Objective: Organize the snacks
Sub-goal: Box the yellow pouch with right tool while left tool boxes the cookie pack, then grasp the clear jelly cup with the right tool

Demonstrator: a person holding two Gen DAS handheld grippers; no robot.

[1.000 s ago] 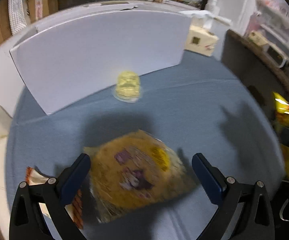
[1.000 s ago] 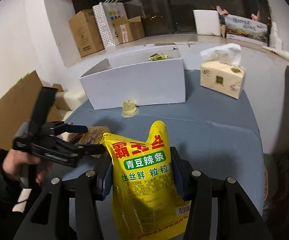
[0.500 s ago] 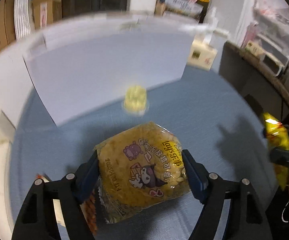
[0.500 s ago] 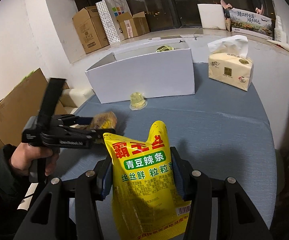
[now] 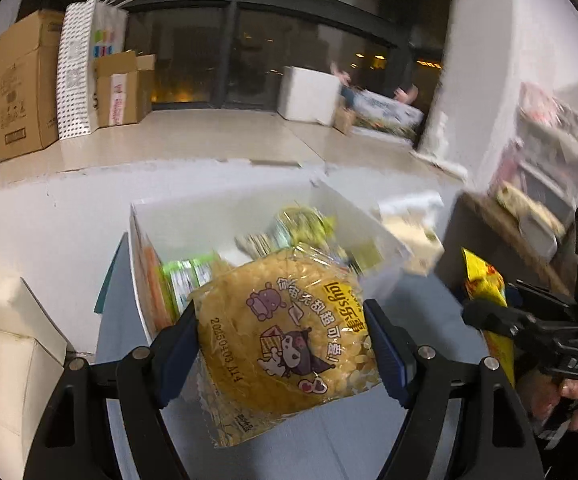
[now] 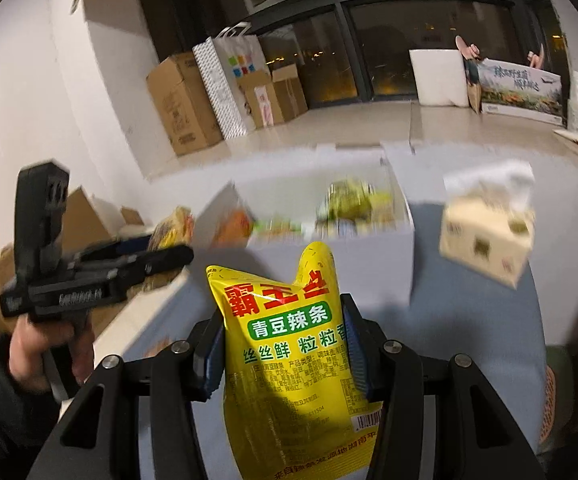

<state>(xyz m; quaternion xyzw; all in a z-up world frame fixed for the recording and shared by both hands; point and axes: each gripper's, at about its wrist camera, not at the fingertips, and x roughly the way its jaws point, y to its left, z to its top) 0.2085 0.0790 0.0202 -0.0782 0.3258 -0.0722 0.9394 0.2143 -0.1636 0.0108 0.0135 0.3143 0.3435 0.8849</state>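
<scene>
Yellow packets number two: one round corn-snack bag (image 5: pixel 289 332) clamped in the left gripper (image 5: pixel 283 350), one spicy-strip pouch (image 6: pixel 289 344) pinched by the right gripper (image 6: pixel 285 344). Both grippers tilt downward toward one white box (image 6: pixel 369 264).

My table (image 6: pixel 489 320) wore a grey-blue cloth. On it stood an open white box (image 6: pixel 369 256) with blurred snack packets inside, and to its right, apart from it, a cream tissue box (image 6: pixel 489 240) with tissue sticking up.

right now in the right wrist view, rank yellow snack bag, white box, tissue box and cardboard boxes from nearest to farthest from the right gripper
1. Yellow snack bag, clamped in the right gripper.
2. White box, straight ahead on the table.
3. Tissue box, right; about as near as the white box.
4. Cardboard boxes, far left by the window.
</scene>
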